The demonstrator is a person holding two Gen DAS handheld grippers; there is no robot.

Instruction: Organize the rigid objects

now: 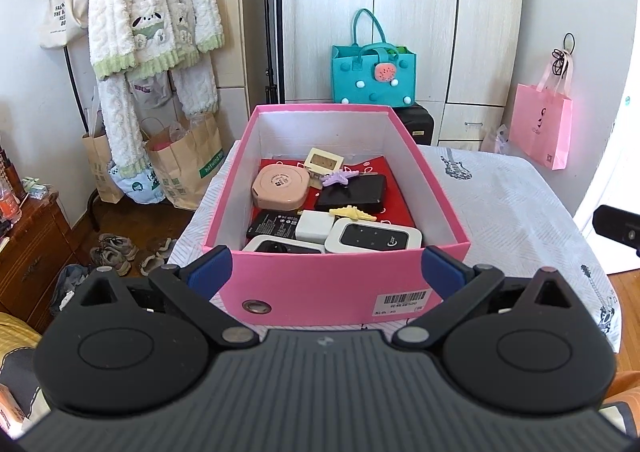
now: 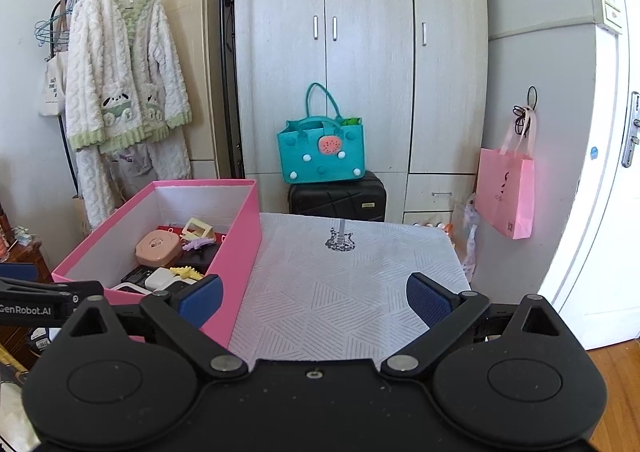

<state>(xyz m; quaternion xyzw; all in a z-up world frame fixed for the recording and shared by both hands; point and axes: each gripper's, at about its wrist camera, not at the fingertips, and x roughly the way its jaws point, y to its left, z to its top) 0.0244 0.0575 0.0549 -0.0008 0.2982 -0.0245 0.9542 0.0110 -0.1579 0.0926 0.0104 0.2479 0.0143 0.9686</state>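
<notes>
I am holding my left gripper (image 1: pixel 326 272) spread apart before the near wall of the pink box (image 1: pixel 320 288), gripping nothing. My right gripper (image 2: pixel 314 302) is hanging wide apart over the white tablecloth (image 2: pixel 344 292), right of the box, which is holding small gadgets.

Both tools (image 1: pixel 327 272) (image 2: pixel 314 300) wide open

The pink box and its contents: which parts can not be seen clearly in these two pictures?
- Left wrist view: the white router nearest the front hides its lower edge behind the pink box wall; the second white device shows only its top.
- Left wrist view: print on the black battery is too small to read.
- Right wrist view: the left gripper and the near wall cover the box's front items.
</notes>
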